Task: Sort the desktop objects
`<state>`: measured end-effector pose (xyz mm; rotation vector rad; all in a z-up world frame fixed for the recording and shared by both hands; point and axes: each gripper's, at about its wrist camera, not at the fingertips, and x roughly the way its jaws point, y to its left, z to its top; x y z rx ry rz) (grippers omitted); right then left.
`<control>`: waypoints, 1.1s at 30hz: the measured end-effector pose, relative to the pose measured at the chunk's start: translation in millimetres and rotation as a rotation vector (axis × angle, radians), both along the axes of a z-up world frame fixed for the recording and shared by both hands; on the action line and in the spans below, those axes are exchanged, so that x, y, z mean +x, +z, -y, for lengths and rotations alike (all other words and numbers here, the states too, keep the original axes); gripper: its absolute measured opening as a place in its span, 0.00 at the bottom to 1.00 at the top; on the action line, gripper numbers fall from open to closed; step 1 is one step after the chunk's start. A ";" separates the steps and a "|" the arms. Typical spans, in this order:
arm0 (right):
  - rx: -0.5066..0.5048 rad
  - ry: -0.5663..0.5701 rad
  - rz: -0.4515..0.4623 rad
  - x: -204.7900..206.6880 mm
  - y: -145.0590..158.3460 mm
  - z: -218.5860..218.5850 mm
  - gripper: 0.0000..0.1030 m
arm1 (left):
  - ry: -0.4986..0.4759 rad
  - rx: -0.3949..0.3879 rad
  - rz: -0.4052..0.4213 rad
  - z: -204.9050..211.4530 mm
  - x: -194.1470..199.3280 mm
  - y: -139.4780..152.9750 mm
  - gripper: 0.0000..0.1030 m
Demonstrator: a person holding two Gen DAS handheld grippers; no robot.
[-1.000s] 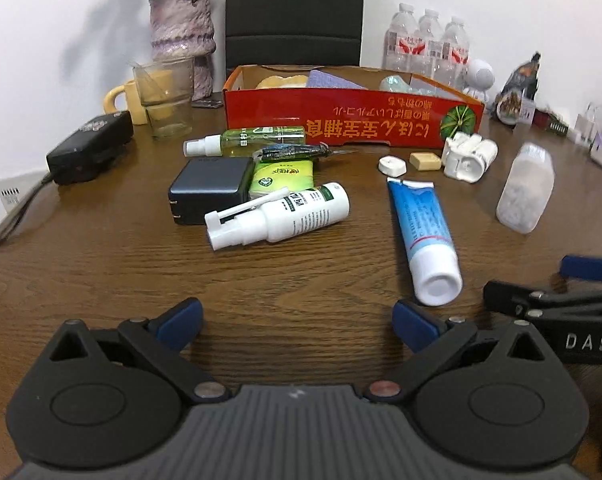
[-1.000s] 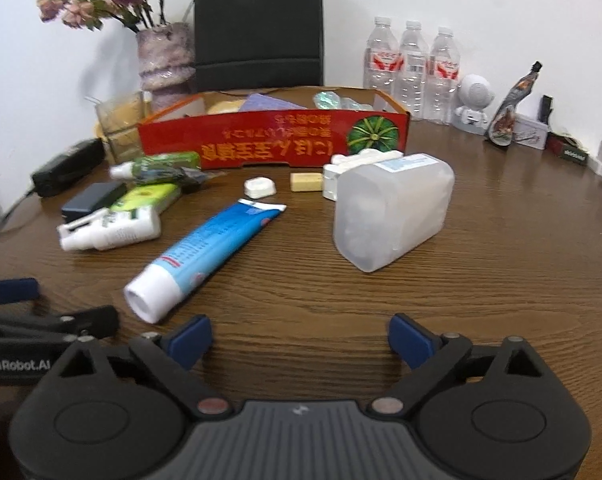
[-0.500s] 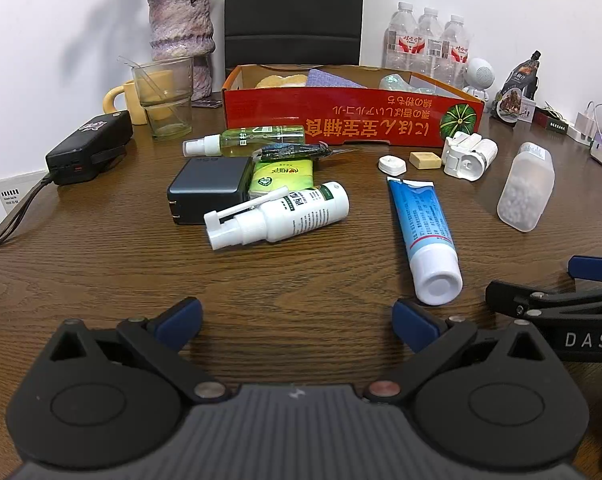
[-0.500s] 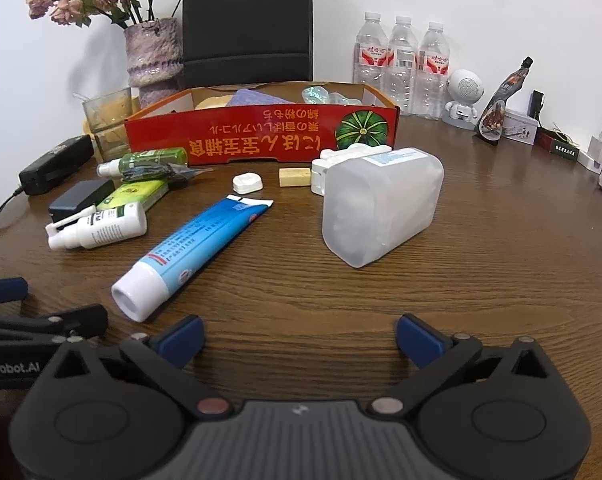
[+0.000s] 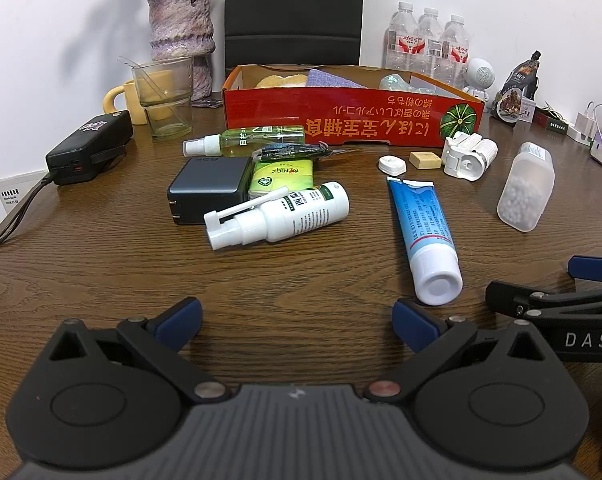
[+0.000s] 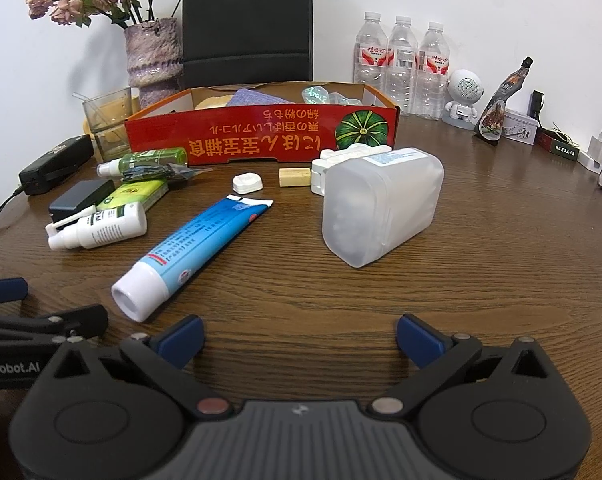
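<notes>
A red cardboard box (image 5: 353,120) (image 6: 261,136) stands at the back of the wooden table. In front of it lie a blue tube (image 5: 423,232) (image 6: 197,244), a white spray bottle (image 5: 281,214) (image 6: 97,228), a black charger (image 5: 209,188), a green packet (image 5: 283,174), a green spray bottle (image 5: 249,140) and a frosted jar (image 5: 525,188) (image 6: 377,208). My left gripper (image 5: 297,320) is open and empty, near the table's front edge. My right gripper (image 6: 299,338) is open and empty, short of the jar and the tube.
A vase (image 5: 181,36), a glass (image 5: 165,96), a yellow mug (image 5: 125,100) and a black power bank (image 5: 89,148) stand at the left. Water bottles (image 6: 401,60), a small white robot figure (image 6: 463,98) and small boxes stand at the back right. A black chair (image 5: 293,12) is behind the box.
Both grippers have drawn back slightly from the objects and risen a little. Nothing on the table has moved.
</notes>
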<state>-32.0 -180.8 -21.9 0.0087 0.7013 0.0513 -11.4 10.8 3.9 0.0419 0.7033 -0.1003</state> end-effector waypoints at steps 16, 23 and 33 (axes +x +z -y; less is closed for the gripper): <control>0.063 0.099 0.005 4.4 11.5 -16.0 0.87 | -0.196 0.110 0.090 -32.3 47.0 22.6 0.96; 0.114 0.143 -0.018 31.6 12.2 -31.6 0.61 | -0.265 0.039 0.010 -27.6 48.0 16.9 0.49; -0.041 0.216 -0.018 35.6 13.2 -32.5 0.35 | -0.193 0.075 0.015 8.7 43.4 10.6 0.52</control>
